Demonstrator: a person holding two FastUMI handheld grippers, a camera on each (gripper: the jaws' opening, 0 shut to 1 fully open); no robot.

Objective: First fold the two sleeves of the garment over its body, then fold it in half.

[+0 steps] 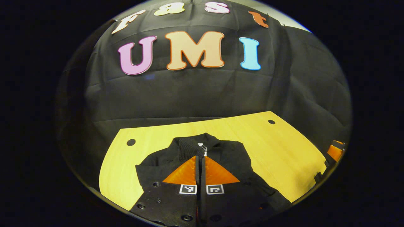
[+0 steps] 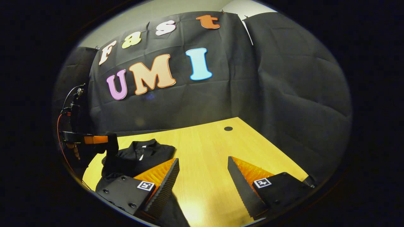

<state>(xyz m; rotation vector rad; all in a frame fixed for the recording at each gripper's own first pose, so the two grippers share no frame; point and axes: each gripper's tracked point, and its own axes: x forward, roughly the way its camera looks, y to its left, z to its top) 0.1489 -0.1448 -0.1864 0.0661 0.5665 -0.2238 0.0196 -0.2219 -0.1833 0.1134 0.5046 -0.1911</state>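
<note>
A black garment [image 1: 227, 157] lies in a folded bundle on the yellow wooden table [image 1: 284, 145], collar and white label toward the far side. My left gripper [image 1: 200, 156] is shut just over its middle, tips near the collar; I cannot make out any cloth between the fingers. The right gripper view has the garment [image 2: 139, 156] at the left with the left gripper [image 2: 107, 140] above it. My right gripper [image 2: 203, 164] stands open over bare table to the garment's right, nothing between its fingers. Its orange edge [image 1: 334, 151] peeks in at the far right of the left gripper view.
The table [image 2: 208, 142] has small dark holes [image 1: 131, 142] [image 1: 271, 121] [image 2: 228, 128] near its far corners. Black cloth walls close in behind and to the right. A cable and mount [image 2: 74, 107] rise above the left gripper.
</note>
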